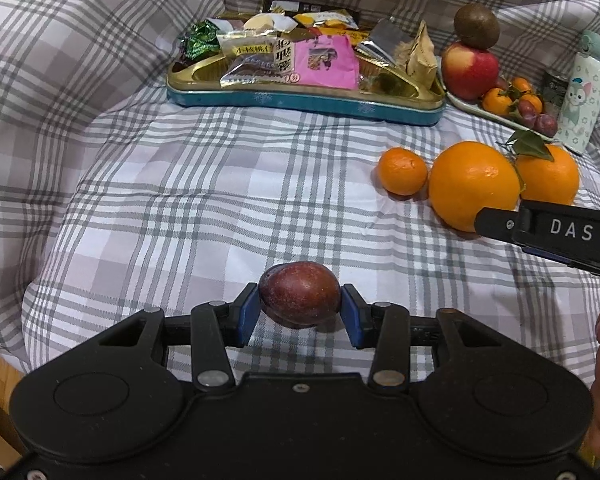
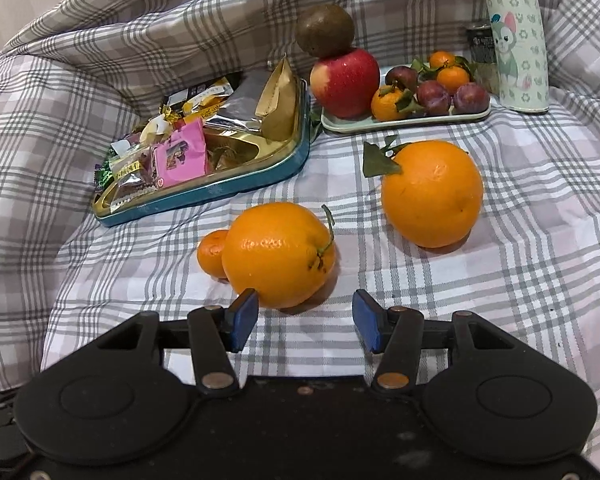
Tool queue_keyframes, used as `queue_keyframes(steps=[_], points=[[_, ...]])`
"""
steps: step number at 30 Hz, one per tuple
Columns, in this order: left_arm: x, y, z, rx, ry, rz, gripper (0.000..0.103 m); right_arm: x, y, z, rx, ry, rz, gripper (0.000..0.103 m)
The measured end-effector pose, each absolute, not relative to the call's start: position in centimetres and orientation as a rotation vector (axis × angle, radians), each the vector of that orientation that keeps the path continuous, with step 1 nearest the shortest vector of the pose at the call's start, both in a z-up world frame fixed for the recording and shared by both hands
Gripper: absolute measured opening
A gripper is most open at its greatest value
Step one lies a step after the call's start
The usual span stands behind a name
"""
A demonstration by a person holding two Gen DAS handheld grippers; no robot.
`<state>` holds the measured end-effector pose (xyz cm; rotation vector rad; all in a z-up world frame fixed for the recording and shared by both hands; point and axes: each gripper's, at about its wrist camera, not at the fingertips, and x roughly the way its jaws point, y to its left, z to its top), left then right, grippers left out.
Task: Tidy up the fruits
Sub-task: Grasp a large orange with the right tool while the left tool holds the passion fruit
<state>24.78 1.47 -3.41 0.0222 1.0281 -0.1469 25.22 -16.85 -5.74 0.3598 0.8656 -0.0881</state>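
Note:
My left gripper (image 1: 300, 310) is shut on a dark red plum (image 1: 299, 298), held just above the plaid cloth. My right gripper (image 2: 305, 320) is open and empty, its jaws just in front of a large orange (image 2: 278, 254), which also shows in the left wrist view (image 1: 473, 184). A small mandarin (image 2: 211, 254) touches that orange's left side. A second large orange with a leaf (image 2: 432, 194) lies further right. A pale fruit tray (image 2: 404, 122) at the back holds a red apple (image 2: 346, 82) with a kiwi (image 2: 326, 30) on top, mandarins and plums.
A teal tin of wrapped snacks (image 2: 204, 190) sits at the back left, beside the fruit tray. A white cartoon bottle (image 2: 516, 40) and a dark jar (image 2: 480, 46) stand at the back right. Bunched plaid cloth rises around the flat area.

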Motion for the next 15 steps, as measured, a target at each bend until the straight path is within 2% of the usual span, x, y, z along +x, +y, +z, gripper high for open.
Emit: queue_keyframes(steps=[15], points=[[25.05, 1.84, -3.81, 0.013, 1.036, -0.146, 0.051, 25.94, -16.05, -5.95, 0.362, 0.844, -0.082, 0.057]])
